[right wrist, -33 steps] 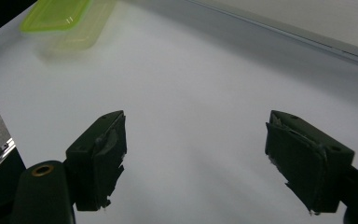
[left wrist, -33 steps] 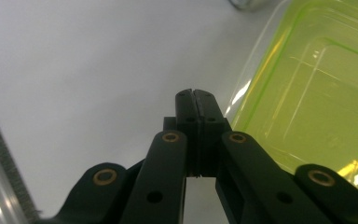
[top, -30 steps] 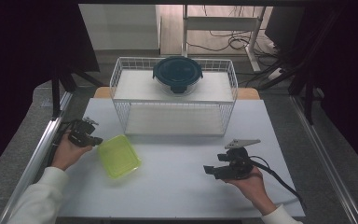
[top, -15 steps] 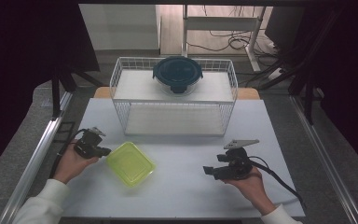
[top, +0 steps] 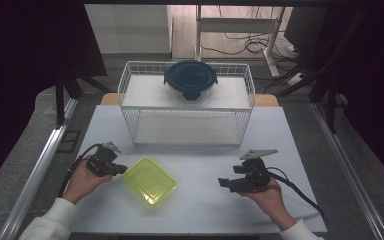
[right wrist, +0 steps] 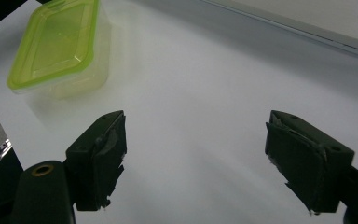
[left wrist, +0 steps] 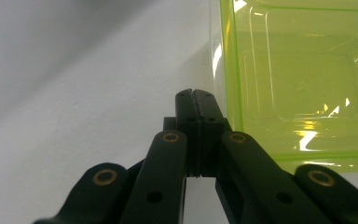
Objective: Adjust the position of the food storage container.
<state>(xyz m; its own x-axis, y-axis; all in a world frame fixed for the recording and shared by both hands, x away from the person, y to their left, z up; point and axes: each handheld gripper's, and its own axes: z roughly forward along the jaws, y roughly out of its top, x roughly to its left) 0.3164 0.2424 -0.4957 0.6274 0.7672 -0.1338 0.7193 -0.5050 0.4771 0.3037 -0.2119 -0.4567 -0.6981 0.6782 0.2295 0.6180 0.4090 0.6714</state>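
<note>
High view, box: the green box (top: 149,180) lies on the white table (top: 200,210), left of the middle and nearer the front edge than the basket (top: 187,107).
High view, left gripper: the left gripper (top: 121,169) lies by the box's left corner, touching or just beside it, tips pointing right.
High view, right gripper: the right gripper (top: 223,183) rests right of the middle, well apart from the box, with bare table between them.
High view, room: free strips run along the front edge and in front of the basket, where a dark lidded bowl (top: 190,78) sits on the upper shelf.
Left gripper view: jaws pressed together, nothing between them; the box wall (left wrist: 303,93) stands just beside the tips.
Right gripper view: jaws spread wide over bare table; the box (right wrist: 56,46) lies well off, near a table edge.
Change: the box has slid right and turned, away from the left edge; the left hand (top: 82,181) has come along; the right gripper stayed put.
</note>
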